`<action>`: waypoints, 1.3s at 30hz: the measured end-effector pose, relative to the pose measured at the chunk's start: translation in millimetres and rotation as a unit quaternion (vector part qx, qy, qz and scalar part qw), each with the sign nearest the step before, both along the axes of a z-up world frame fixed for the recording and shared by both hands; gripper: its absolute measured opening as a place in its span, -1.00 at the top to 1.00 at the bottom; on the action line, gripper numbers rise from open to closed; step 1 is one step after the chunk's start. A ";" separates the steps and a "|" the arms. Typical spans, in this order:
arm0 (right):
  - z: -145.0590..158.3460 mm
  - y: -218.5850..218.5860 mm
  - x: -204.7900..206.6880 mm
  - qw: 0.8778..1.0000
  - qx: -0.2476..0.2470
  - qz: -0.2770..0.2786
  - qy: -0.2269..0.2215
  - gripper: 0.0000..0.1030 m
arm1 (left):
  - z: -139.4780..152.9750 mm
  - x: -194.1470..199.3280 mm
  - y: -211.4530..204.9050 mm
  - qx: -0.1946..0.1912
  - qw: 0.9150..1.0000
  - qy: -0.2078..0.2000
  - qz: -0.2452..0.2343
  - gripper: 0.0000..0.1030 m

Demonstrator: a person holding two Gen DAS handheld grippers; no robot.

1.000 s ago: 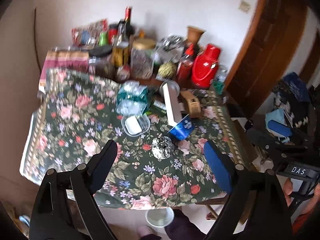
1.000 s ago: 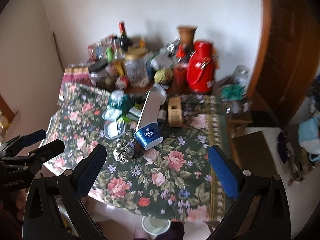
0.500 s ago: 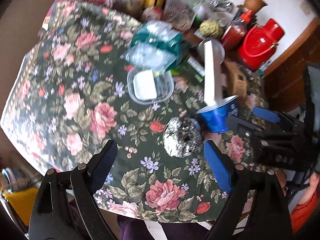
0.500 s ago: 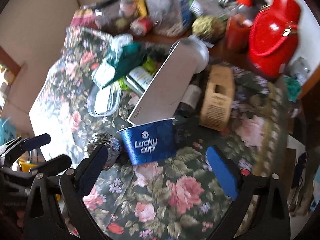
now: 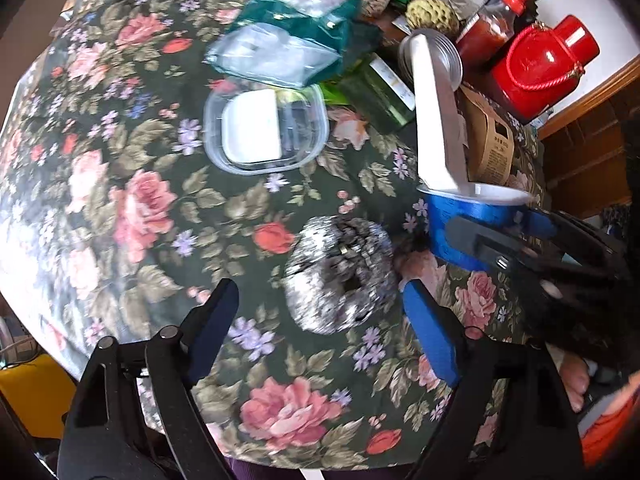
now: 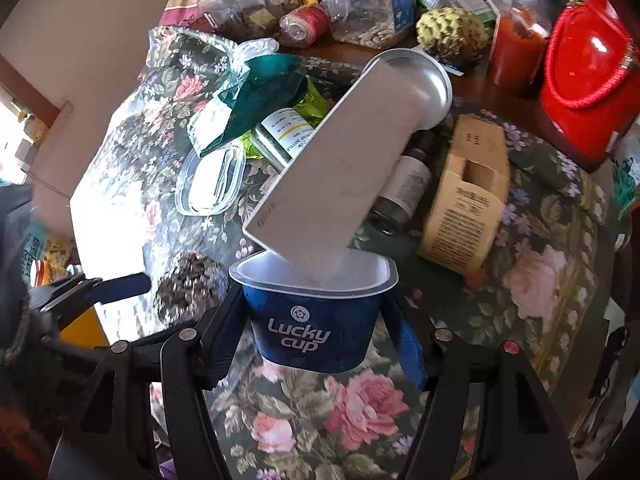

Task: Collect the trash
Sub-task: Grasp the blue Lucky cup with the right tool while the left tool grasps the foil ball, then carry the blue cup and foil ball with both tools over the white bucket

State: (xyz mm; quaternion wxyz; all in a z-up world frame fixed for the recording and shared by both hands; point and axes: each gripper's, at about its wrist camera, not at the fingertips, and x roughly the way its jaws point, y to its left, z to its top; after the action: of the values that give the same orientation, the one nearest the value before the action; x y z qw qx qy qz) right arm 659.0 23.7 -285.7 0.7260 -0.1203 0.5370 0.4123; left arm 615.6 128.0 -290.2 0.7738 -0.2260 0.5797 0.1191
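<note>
Left wrist view: the left tool [image 5: 316,304] is pointing steeply down at the tabletop [image 5: 132,216], which is wearing a dark floral cloth. Its jaws have just been closing a little but are standing wide, with the crumpled foil ball [image 5: 340,274] lying on the cloth between the fingertips; the right-hand blue pad [image 5: 430,334] is sitting just beside the ball, the left-hand finger well apart from it, and neither is pressing on it. Beyond the ball a clear plastic container [image 5: 266,130] is lying with a white block inside, and behind that a teal and clear plastic bag [image 5: 292,40]. At right, the right tool [image 5: 500,236] is reaching in around the blue cup [image 5: 460,216], from which a long white box [image 5: 438,116] is leaning out. A red jug [image 5: 544,66] is standing at the far right.

Right wrist view: the right tool [image 6: 316,340] is straddling the blue cup [image 6: 310,320], lettered "Lucky cup", which is standing on the cloth. Its jaws have just been closing, and the two pads are now lying against the cup's opposite sides. The white box [image 6: 340,168] is resting with its lower end in the cup and its upper end against a metal lid [image 6: 430,84]. A brown carton [image 6: 466,196] is lying to the right, with a dark bottle [image 6: 404,188] between it and the box. The foil ball [image 6: 188,280] is showing at left, blurred, with the left tool's blue fingertip [image 6: 120,284] just beside it.
</note>
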 end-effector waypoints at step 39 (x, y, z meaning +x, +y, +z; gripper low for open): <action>132.2 -73.9 -198.5 0.953 0.081 -0.251 -0.149 -0.20 | 157.9 -165.4 -6.1 0.058 0.960 -0.219 -0.167 -0.02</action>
State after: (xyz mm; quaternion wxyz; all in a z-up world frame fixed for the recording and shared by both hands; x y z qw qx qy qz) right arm 460.5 -50.2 -153.5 0.8850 0.0175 0.4005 0.2367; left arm 450.2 121.9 -132.3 0.9026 -0.1018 0.4172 -0.0309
